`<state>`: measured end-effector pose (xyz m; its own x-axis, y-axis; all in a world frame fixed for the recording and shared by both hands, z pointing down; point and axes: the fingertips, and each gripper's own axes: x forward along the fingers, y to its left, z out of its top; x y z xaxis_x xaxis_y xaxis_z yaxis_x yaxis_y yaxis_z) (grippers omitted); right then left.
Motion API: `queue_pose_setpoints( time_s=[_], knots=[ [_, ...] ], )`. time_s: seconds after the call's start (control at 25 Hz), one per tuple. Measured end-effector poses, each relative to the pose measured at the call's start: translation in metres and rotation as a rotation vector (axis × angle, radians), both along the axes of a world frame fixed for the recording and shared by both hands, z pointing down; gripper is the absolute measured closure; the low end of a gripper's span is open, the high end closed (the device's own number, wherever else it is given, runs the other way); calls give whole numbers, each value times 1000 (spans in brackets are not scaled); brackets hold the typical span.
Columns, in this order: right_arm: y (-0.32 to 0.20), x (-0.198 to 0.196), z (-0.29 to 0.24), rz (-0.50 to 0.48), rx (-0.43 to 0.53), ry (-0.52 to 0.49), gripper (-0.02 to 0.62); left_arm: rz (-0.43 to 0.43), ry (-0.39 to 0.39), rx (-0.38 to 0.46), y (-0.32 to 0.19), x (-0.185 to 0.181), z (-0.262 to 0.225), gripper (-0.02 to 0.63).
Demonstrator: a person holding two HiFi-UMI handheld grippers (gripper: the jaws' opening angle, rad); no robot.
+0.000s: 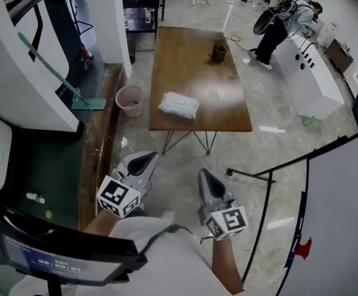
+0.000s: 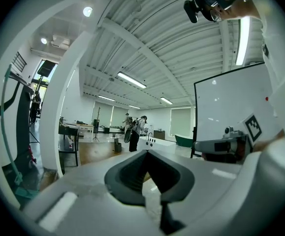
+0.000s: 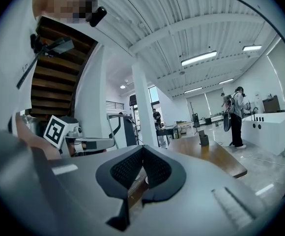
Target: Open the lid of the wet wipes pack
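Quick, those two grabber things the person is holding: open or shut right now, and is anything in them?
Left gripper: closed, holding nothing.
Right gripper: closed, holding nothing.

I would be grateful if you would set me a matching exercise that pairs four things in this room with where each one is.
Things:
1. wet wipes pack
2. dark cup
3. pink bin
4. green mop

Places:
A. on the floor, left of the table in the head view
B. leaning against the white wall
C. on the table, towards its near end
D. on the table, towards its far end

Pairs: 1-C, 2-D, 3-A, 4-B
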<state>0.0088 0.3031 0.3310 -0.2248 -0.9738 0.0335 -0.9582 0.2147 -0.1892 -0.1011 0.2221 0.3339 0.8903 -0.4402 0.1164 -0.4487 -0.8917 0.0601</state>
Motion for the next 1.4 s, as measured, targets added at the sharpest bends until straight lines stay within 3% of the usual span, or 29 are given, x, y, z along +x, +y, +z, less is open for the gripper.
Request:
queue_pose_setpoints(
  time_s=[0.56,0.92,1.4],
  knots=[
    [9,20,15,-63,-32,-4,584,-84,-30,-12,-1,-1,5,603],
    [-18,25,18,-52,-53,16,584,-72,-24,-24,-30,7,14,603],
    [-112,39,13,-12,-57,35,584,-14,-13,-36,-128,37,19,603]
  ],
)
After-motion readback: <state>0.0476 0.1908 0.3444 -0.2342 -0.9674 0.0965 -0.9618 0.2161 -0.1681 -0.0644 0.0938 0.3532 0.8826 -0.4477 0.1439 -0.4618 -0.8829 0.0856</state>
